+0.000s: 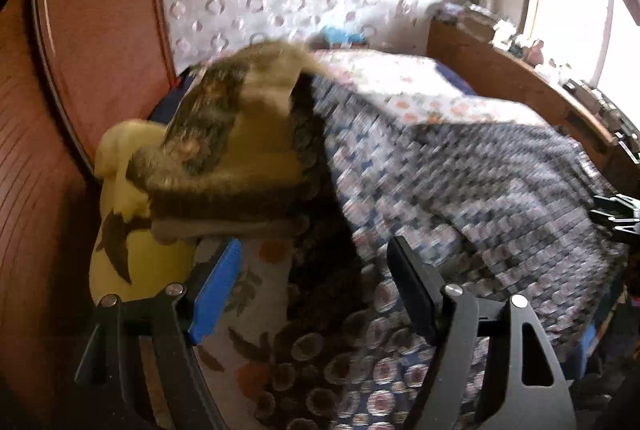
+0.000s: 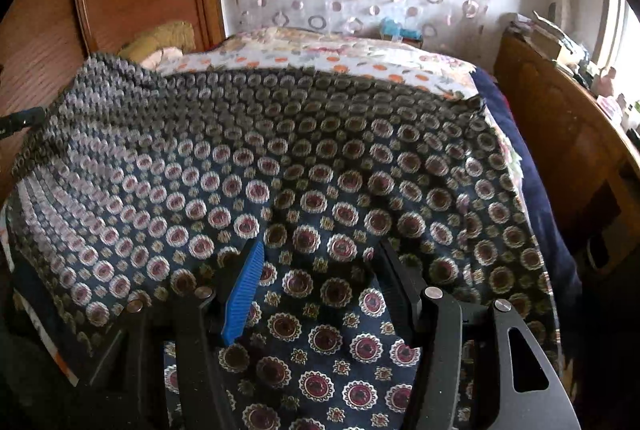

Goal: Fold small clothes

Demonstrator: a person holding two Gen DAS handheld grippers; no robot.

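The dark patterned garment (image 2: pixel 320 157) — navy cloth printed with rings of maroon medallions — lies spread across the bed (image 2: pixel 532 165), covering most of the flowered bedspread (image 2: pixel 328 57) from the near edge up toward the far edge, where a strip of the spread shows bare. It looks laid out broad so that its edges can be found and brought together, and the folding itself seems not yet begun. The right gripper (image 2: pixel 320 270) hangs low over the near edge of the bed with its jaws parted and garment visible between them; nothing is pinched there, and the cloth beneath lies slack. The left gripper (image 1: pixel 316 270) stands over the left side of the bed, its fingers likewise spread wide and gripping nothing, with the garment's left edge and the bedspread showing between them. The left view is blurred, so the exact lie of that edge is hard to read. Toward the far left corner, against the wooden headboard (image 1: pixel 100 29), sits a heap of yellow and brownish soft things (image 1: pixel 224 149) — what they are I cannot tell. Both claws seem placed to take hold of the near edge or corners of the cloth.
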